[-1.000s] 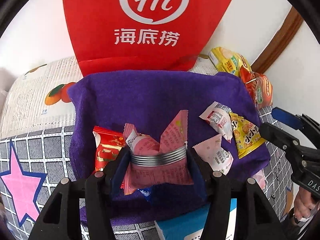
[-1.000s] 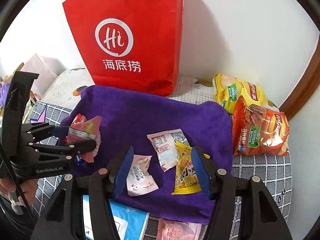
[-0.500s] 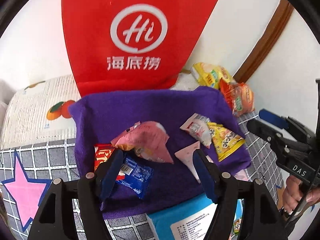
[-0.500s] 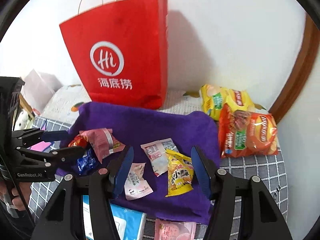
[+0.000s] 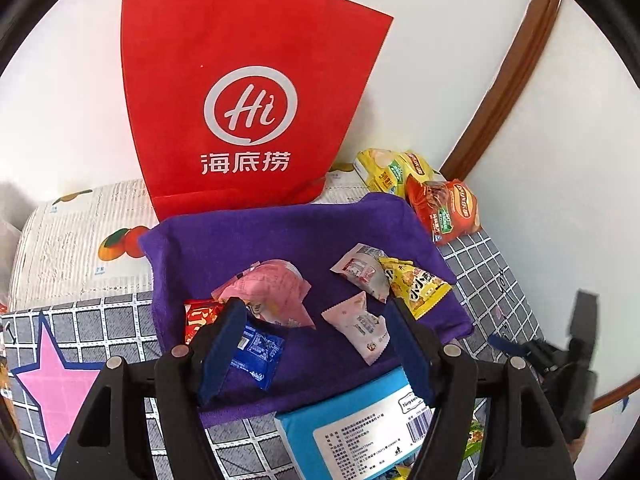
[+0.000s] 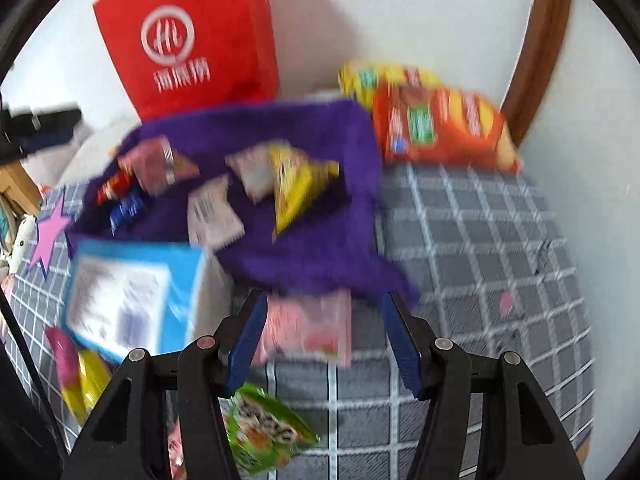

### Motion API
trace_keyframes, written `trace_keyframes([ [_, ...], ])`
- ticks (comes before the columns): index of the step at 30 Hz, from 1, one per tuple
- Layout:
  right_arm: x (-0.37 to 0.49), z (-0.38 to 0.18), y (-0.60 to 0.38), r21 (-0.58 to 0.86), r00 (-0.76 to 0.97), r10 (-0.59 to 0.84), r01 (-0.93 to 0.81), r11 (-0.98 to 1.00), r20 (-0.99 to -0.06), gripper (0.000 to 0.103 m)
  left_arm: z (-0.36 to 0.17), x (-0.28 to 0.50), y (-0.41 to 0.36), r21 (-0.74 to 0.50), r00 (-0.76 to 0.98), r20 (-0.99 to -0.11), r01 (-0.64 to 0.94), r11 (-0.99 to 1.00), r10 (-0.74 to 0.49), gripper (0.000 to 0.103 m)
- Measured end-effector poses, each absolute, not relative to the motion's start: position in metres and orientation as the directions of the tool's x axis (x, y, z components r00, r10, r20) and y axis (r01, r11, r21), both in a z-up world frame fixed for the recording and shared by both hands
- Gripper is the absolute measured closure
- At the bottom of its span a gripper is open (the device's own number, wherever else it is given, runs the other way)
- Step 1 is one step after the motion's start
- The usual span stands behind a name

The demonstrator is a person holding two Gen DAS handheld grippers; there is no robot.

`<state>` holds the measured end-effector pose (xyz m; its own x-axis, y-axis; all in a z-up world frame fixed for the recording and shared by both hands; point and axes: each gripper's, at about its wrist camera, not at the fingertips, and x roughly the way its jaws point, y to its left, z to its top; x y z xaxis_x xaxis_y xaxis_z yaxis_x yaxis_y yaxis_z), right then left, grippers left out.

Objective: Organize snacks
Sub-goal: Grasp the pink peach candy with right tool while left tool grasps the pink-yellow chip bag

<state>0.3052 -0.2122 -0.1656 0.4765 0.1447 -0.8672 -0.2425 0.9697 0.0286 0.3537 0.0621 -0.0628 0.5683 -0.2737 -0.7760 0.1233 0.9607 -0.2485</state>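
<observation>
A purple cloth (image 5: 280, 240) lies on the checked surface with several small snack packets on it: a big pink packet (image 5: 272, 292), a red one (image 5: 198, 316), a blue one (image 5: 256, 354), a small pink-white one (image 5: 362, 326), a white one (image 5: 360, 270) and a yellow one (image 5: 416, 286). My left gripper (image 5: 316, 344) is open and empty above the cloth's near edge. My right gripper (image 6: 322, 344) is open, low over another pink packet (image 6: 308, 326) at the cloth's front edge; that view is blurred. The cloth (image 6: 304, 216) shows there too.
A red paper bag (image 5: 248, 120) stands against the wall behind the cloth. Yellow (image 5: 392, 168) and orange (image 5: 444, 208) chip bags lie at the back right. A blue box (image 5: 360, 436) sits in front of the cloth. A green packet (image 6: 264, 432) lies near my right gripper.
My left gripper let go of the big pink packet, which now lies on the cloth, and drew back and up. My right gripper swung right and down toward the front pink packet.
</observation>
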Motion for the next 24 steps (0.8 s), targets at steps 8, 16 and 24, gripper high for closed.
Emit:
trace_keyframes([
  [8,0.314,-0.196,-0.204,0.035,0.426,0.156,-0.279,0.960,-0.891,0.032,-0.063,0.353,0.060,-0.248,0.565,-0.775,0.138,0.959,-0.282,0.033],
  [16,0.325,-0.212,-0.211,0.151,0.368,0.263,-0.306,0.940,-0.892,0.030,-0.068,0.355,0.058,-0.265,0.548,-0.781,0.144,0.953,-0.300,0.033],
  [24,0.312,-0.203,-0.212,0.147,0.399,0.280,-0.333,0.932,-0.873,0.066,-0.063,0.345,0.045,-0.217,0.559,-0.784,0.160,0.963,-0.270,0.033],
])
